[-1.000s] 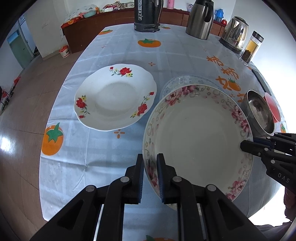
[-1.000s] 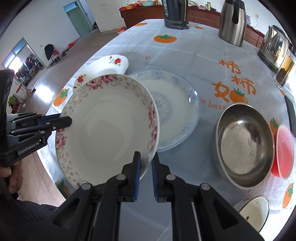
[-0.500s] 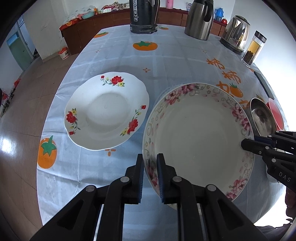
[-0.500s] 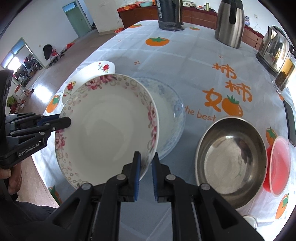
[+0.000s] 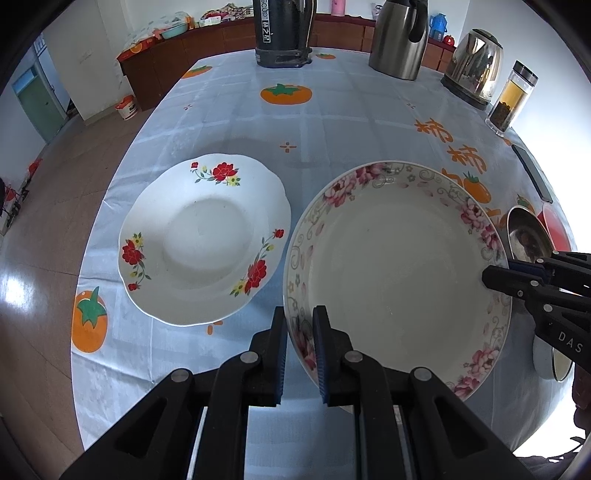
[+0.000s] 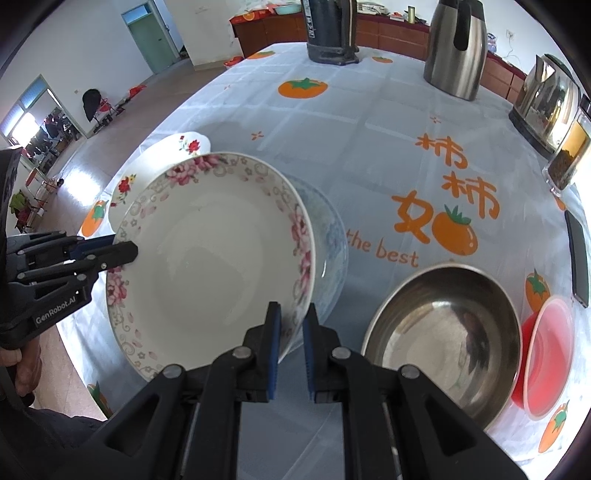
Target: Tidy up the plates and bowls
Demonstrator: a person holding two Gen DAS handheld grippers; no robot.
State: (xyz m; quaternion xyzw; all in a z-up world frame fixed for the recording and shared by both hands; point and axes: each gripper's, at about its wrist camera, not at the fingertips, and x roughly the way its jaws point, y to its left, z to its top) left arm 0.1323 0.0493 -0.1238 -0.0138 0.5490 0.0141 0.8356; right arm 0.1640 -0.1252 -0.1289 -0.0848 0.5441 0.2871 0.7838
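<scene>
Persimmon-print table (image 5: 332,122) in a bright kitchen. Left gripper (image 5: 299,354) and right gripper (image 6: 291,354) each have jaws pinched narrow on opposite rims of a pink-flowered plate (image 5: 399,266), held up right of a red-flowered plate (image 5: 203,240). Likely rigid, glossy, breakable ceramic; rim edges suit gripping.

Pink-floral plate (image 5: 399,266): white centre, grey scroll rim. Scalloped plate (image 5: 203,236): white, red flowers. Partly hidden plate (image 6: 332,236): apparently blue-patterned. Tablecloth (image 5: 332,122): pale blue, orange persimmons. Bowl (image 6: 443,325): bare steel.

three plates (image 6: 207,258) (image 5: 203,236) (image 6: 332,236), two bowls (image 6: 443,332) (image 6: 550,354), three kettles (image 5: 282,29) (image 5: 400,37) (image 5: 476,66), one jar (image 5: 511,98).
</scene>
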